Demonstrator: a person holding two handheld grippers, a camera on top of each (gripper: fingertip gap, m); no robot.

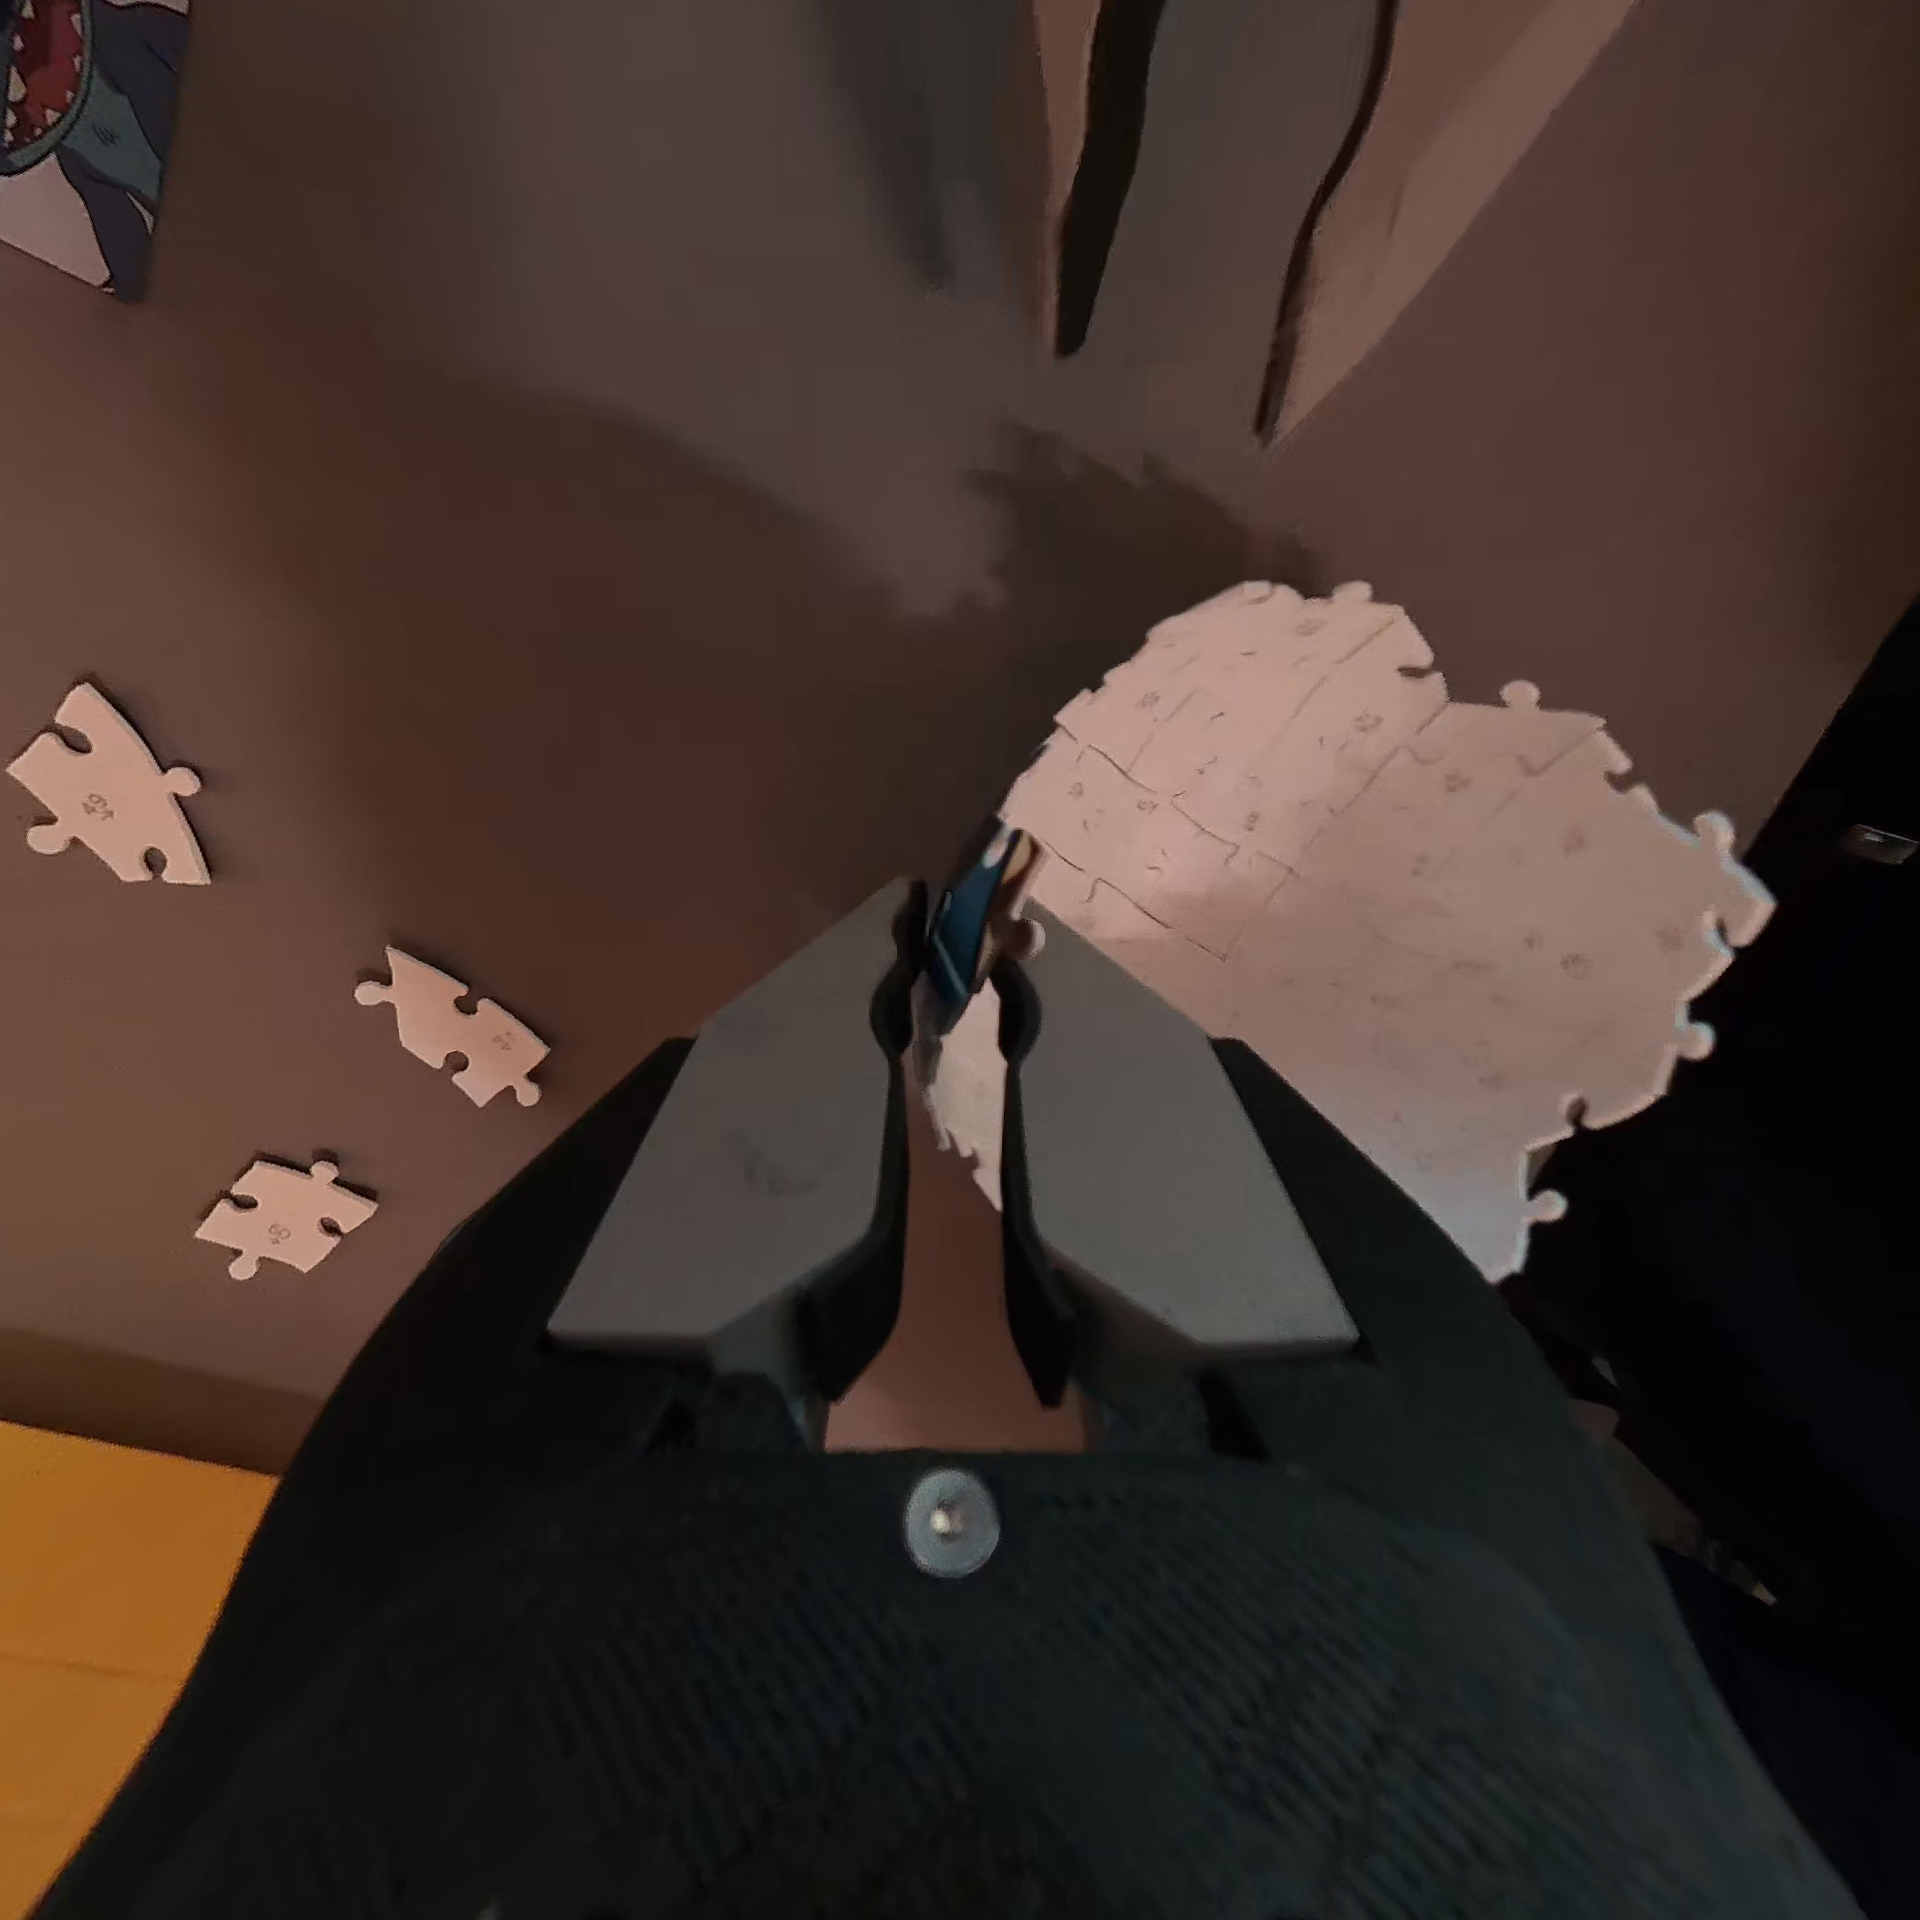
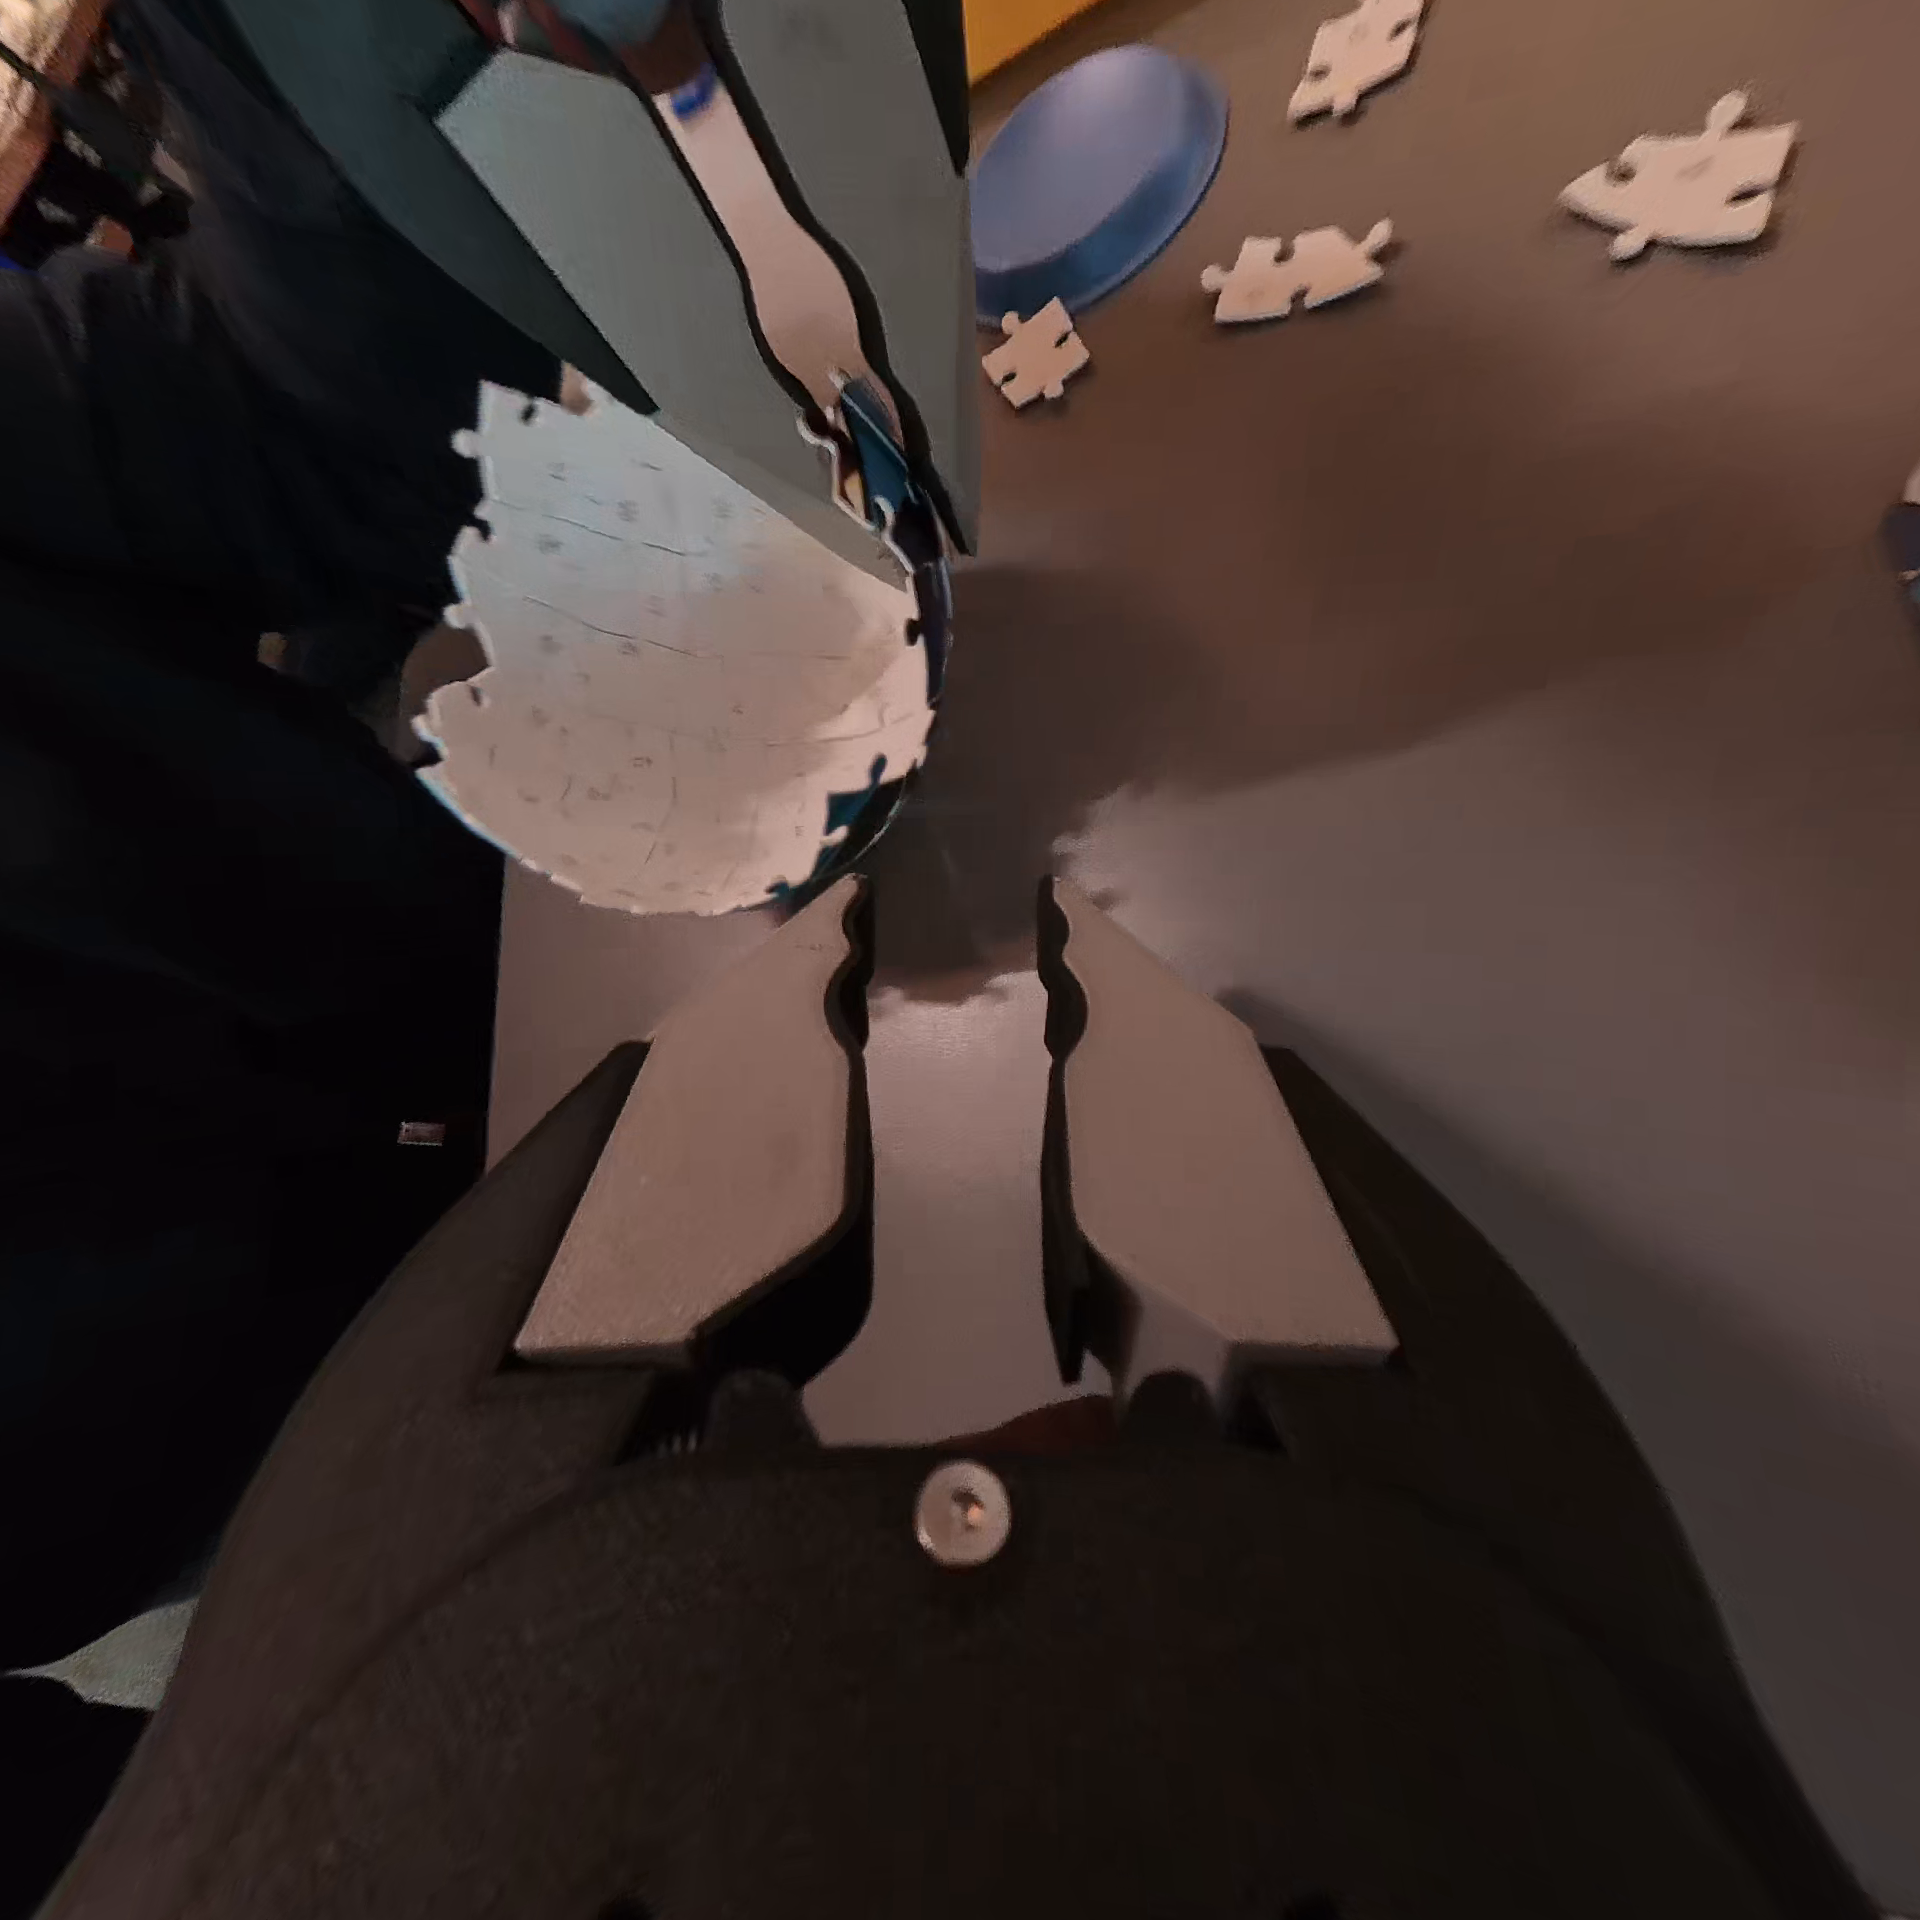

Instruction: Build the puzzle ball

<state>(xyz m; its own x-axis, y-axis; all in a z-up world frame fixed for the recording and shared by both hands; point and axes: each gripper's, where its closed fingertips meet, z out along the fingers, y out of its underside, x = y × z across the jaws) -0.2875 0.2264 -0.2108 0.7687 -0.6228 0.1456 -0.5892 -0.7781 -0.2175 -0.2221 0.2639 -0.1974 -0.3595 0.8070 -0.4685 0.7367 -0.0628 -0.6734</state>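
My left gripper [image 1: 961, 940] is shut on the rim of the half-built puzzle ball [image 1: 1382, 894], a curved shell with a white inside and a blue outside, held above the table. In the right wrist view the ball [image 2: 665, 686] hangs at the left, with the left gripper [image 2: 883, 468] clamped on its upper right rim. My right gripper [image 2: 951, 935] is open and empty, just below and right of the ball's lower edge. Three loose white pieces [image 1: 109, 790] [image 1: 457, 1029] [image 1: 286, 1216] lie on the brown table at the left. Several more pieces [image 2: 1299, 272] lie at the upper right.
A blue dish [image 2: 1101, 177] lies on the table beyond the ball, with a piece [image 2: 1037, 353] beside it. A printed picture sheet [image 1: 83, 125] sits at the far left corner. A yellow surface [image 1: 114, 1621] borders the table. The table edge [image 2: 494, 1039] meets darkness at the left. Spacing between my two grippers at the tips: around 8 cm. To reach the blue dish [image 2: 1101, 177] in a straight line is about 15 cm for my left fingers, about 25 cm for my right.
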